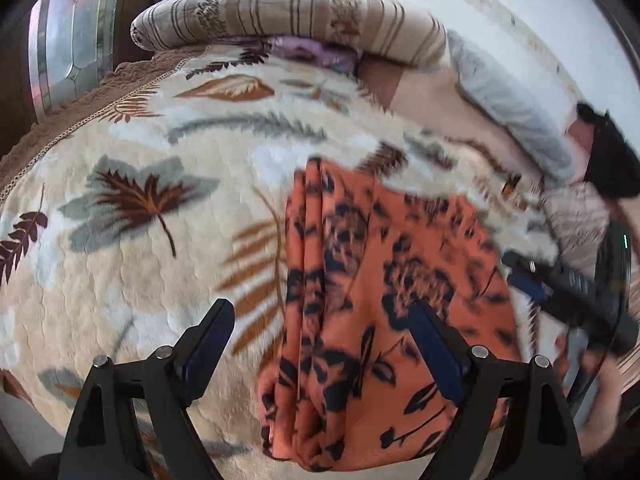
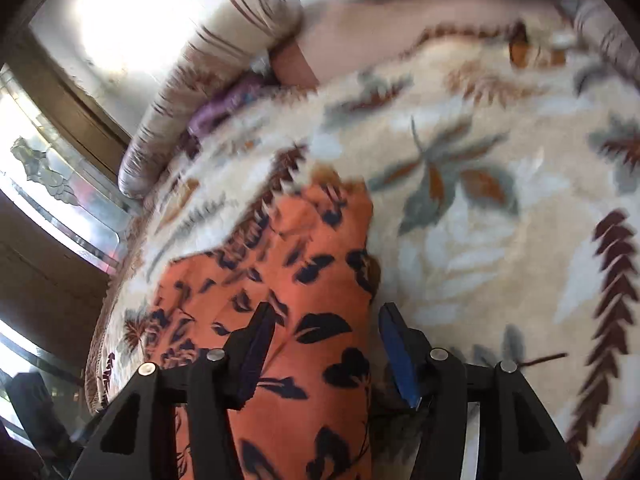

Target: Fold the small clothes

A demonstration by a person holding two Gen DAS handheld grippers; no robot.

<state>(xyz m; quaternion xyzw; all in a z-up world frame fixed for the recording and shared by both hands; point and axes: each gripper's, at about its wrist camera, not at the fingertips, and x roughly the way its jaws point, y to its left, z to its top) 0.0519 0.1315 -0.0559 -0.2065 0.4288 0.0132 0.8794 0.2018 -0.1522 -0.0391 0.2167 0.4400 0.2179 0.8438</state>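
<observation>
An orange garment with a dark floral print (image 1: pixel 360 320) lies bunched in lengthwise folds on a cream fleece blanket patterned with leaves (image 1: pixel 140 208). It sits in the near middle of the bed, its folded edge running away from both cameras.

The left gripper (image 1: pixel 324 344) hangs above the garment's near end, tilted downward, with its jaws standing wide. The left finger is over bare blanket, the right finger (image 1: pixel 436 348) over the orange cloth, and nothing is pinched between them. In the right wrist view the right gripper (image 2: pixel 324 344) also tilts down over the garment, its jaws about half apart. The cloth passes under and between its fingers, but the pads do not press on it; the right pad (image 2: pixel 400 356) sits off the cloth's edge, over the blanket.

At the right edge of the left wrist view, the right gripper's dark body (image 1: pixel 576 296) and the person's hand on it (image 1: pixel 600 392) are blurred.

Beyond the garment, a rolled striped beige quilt (image 1: pixel 288 16) lies along the far side of the bed, with a purple cloth (image 1: pixel 312 54) tucked beneath it. A grey pillow (image 1: pixel 512 108) rests to the right. A mirrored, brown-framed panel (image 1: pixel 68 52) stands at far left.
</observation>
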